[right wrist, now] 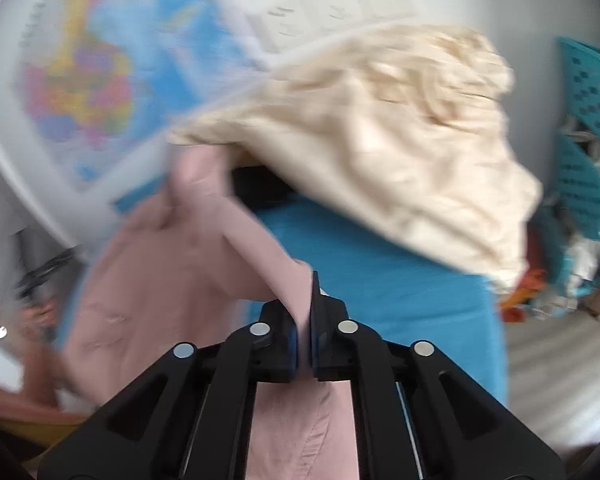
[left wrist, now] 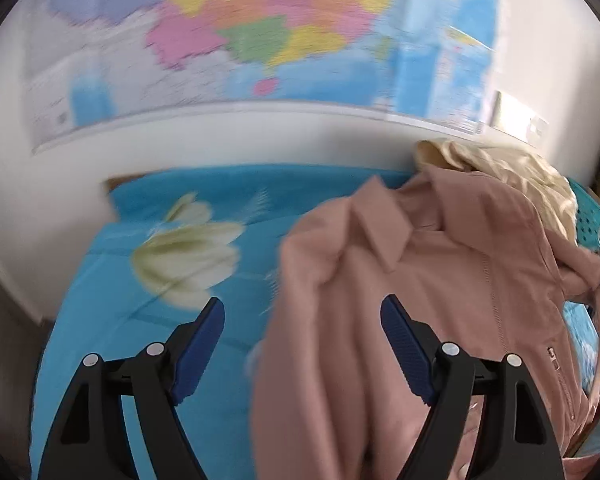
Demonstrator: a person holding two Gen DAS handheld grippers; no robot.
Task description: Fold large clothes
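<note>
Pink jacket (left wrist: 440, 280) hanging in the air over the bed (left wrist: 140, 320), pinched at one edge by the right gripper (right wrist: 304, 340); jaws there nearly closed, with a fold of pink cloth between the pads. Left gripper (left wrist: 302, 344) empty, jaws wide, just beside the hanging front of the jacket, not touching as far as can be told. Collar (left wrist: 384, 232) up and turned out; a zip pocket (left wrist: 556, 364) showing low on the right side. Cream garment (right wrist: 400, 128) heaped behind on the bed, near a teal basket (right wrist: 592, 92); map (left wrist: 240, 40) on the wall.

Likely soft and limp, of middling weight: thick enough to hold seams and a collar, loose enough to sag and swing from a single pinch. Probably not slippery, matte weave, so a firm nip on a doubled edge should hold. Not fragile, though zip hardware best kept out of the pads.

Best second hold, by judgement: opposite shoulder seam or the far collar end, to stretch the jacket flat before laying it down. Risk: bunching if taken mid-panel.
</note>
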